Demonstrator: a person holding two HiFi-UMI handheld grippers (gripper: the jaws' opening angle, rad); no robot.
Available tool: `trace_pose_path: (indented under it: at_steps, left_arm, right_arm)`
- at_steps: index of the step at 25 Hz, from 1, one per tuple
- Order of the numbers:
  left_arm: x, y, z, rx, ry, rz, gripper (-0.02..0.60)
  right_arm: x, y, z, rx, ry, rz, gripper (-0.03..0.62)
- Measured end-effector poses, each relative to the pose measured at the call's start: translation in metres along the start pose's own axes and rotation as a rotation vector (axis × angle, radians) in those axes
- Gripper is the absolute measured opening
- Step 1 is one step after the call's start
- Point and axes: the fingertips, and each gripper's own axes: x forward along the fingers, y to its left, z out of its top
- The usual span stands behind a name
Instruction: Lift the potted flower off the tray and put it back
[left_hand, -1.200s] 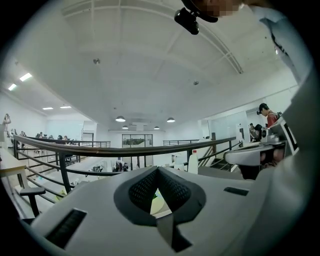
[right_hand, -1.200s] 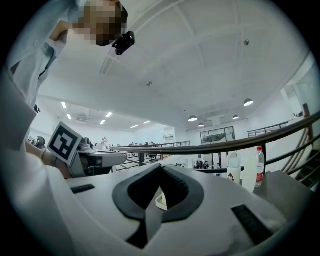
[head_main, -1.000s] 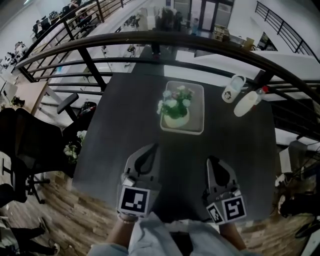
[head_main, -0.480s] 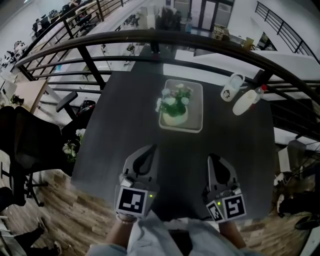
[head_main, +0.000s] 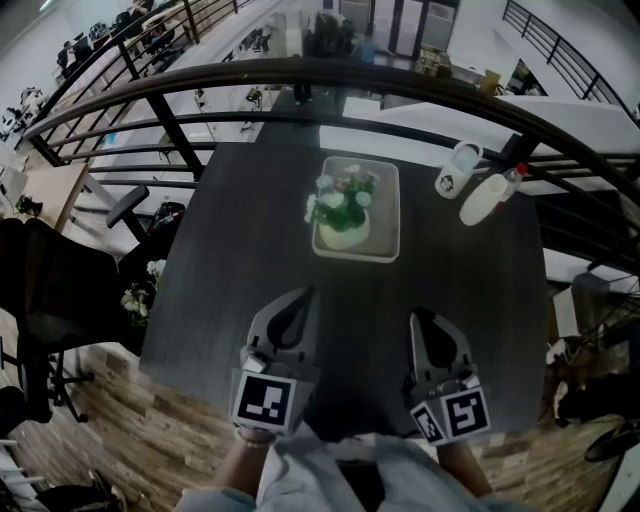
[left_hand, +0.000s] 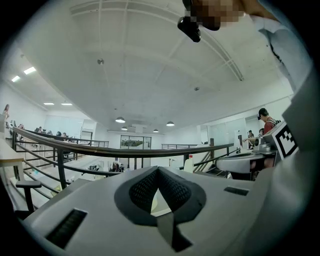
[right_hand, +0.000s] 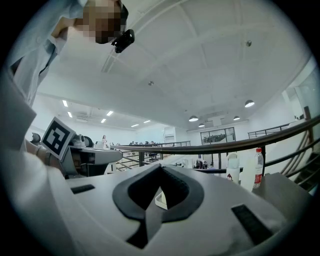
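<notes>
Closed and empty, the left hand-held gripper (head_main: 303, 294) and right hand-held gripper (head_main: 418, 316) hover level, seemingly idle, while the pale-blossomed flower in its white pot (head_main: 341, 215) stands well ahead between them on the rectangular grey tray (head_main: 388, 200).

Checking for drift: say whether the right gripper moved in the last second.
No: the right gripper keeps its place against the near edge of the table.

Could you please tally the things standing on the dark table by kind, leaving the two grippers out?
Tray: 1
Potted flower: 1
Bottles: 2 (white bottle, red-capped bottle)
Total: 4
</notes>
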Motion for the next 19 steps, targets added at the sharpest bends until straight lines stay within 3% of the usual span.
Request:
trace_pose_path:
  at_steps: [19]
  left_arm:
    - [0.0031, -0.0030, -0.0055, -0.022, 0.005, -0.029, -0.005]
  right_arm:
    - [0.0002, -0.0022, -0.0035, 0.004, 0.023, -0.016, 0.003]
